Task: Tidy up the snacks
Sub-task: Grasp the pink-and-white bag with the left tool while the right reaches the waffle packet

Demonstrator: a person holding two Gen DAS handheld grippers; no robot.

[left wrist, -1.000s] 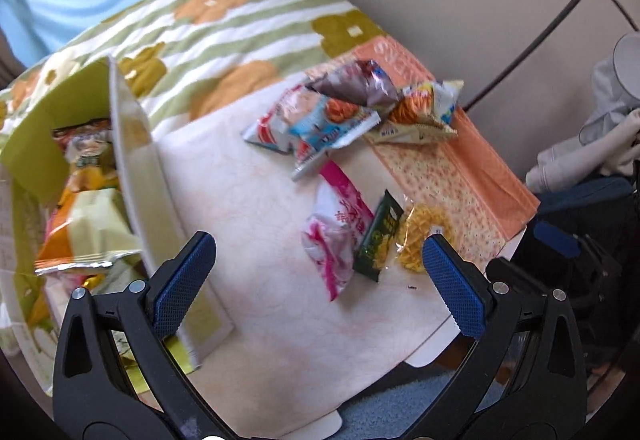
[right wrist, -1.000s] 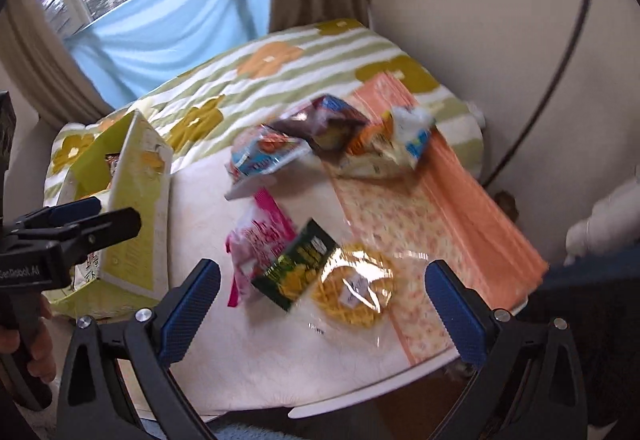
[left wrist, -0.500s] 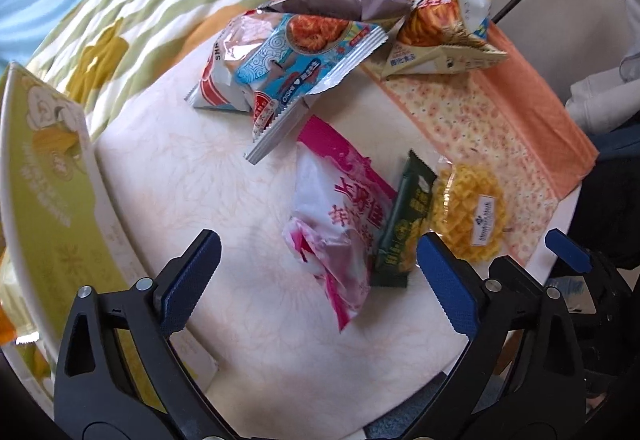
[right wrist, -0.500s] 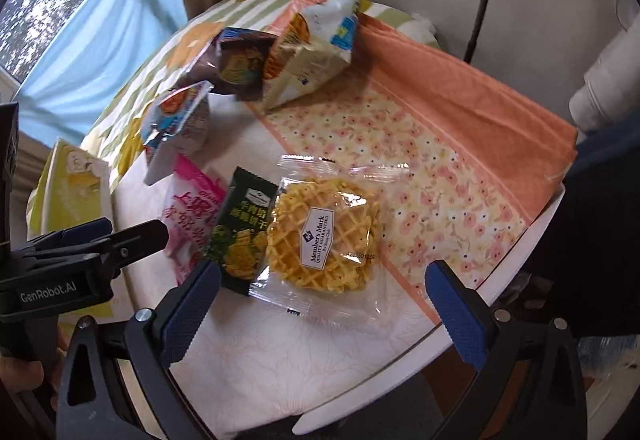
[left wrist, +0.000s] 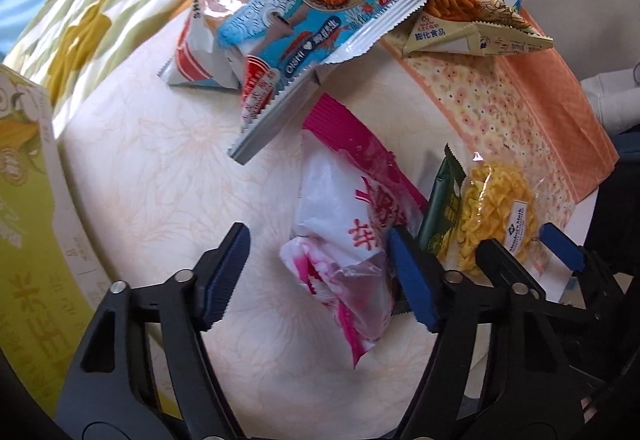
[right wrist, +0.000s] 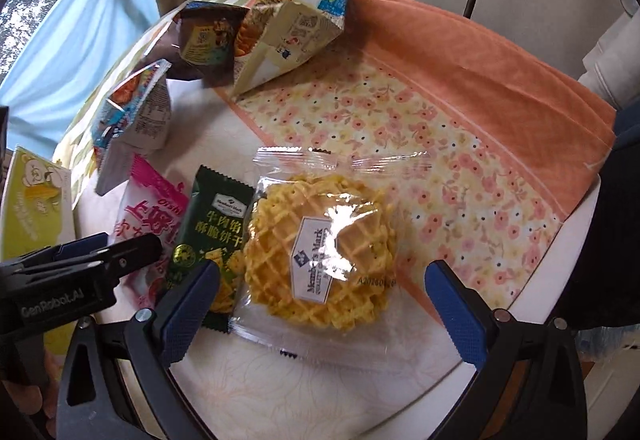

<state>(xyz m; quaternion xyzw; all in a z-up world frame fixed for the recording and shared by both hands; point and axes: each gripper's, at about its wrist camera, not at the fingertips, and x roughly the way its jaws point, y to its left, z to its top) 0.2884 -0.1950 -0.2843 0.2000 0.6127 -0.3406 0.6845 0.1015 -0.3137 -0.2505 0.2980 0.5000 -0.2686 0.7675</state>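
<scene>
A pink and white snack bag (left wrist: 344, 236) lies on the white round table (left wrist: 160, 168). My left gripper (left wrist: 320, 280) points down over it with its jaws closing. The bag is between them: the right pad (left wrist: 412, 280) meets its edge, while the left pad stands apart from it. A clear-wrapped round waffle (right wrist: 320, 252) lies beside a dark green biscuit packet (right wrist: 212, 236). My right gripper (right wrist: 324, 308) hangs open and wide over the waffle, its left pad above the green packet. In the right wrist view the left gripper (right wrist: 80, 268) shows at the left.
A blue snack bag (left wrist: 312, 24), a yellow-white fries bag (left wrist: 472, 8) and a brown bag (right wrist: 208, 40) are piled at the far side. A yellow-green box (left wrist: 24, 240) stands at the left. An orange floral cloth (right wrist: 460, 88) covers the right part, near the table's edge (right wrist: 560, 252).
Both grippers have come down close to the table. The left jaws have narrowed around the pink bag. The right jaws have stayed wide and now frame the waffle.
</scene>
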